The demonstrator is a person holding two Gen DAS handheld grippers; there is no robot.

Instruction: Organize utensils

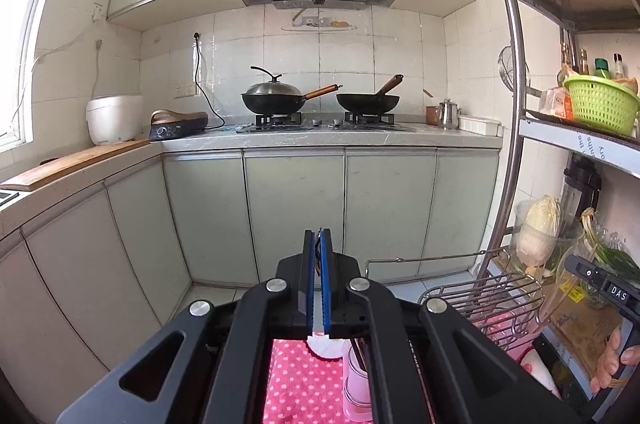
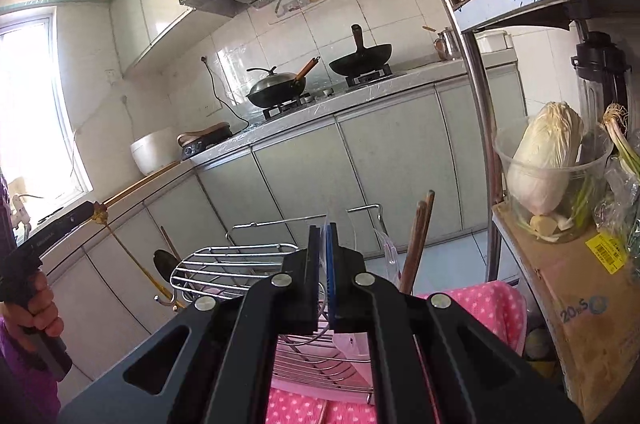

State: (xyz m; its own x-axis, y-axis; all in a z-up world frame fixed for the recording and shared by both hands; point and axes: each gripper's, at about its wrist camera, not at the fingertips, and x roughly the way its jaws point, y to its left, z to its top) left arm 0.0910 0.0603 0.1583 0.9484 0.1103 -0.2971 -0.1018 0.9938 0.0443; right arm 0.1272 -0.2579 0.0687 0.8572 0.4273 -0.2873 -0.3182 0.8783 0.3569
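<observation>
Kitchen cabinets and a stove with two woks [image 1: 320, 100] fill the background; close in, a pink dotted cloth [image 1: 296, 380] covers the surface under both grippers. The left gripper [image 1: 319, 248] has its fingers pressed together, with only something thin and dark showing between the pads; I cannot tell what it is. The right gripper [image 2: 323, 248] pinches a clear, thin plastic piece between its fingers. A wire dish rack [image 2: 236, 264] sits on the cloth just ahead of and to the left of the right gripper, with a dark ladle [image 2: 164, 260] leaning beyond it. Two wooden chopsticks [image 2: 418, 240] stand nearly upright, long axis vertical, just right of the right fingers, so the right hand looks nearer to them. One pink cup [image 1: 358, 380] stands below the left gripper.
</observation>
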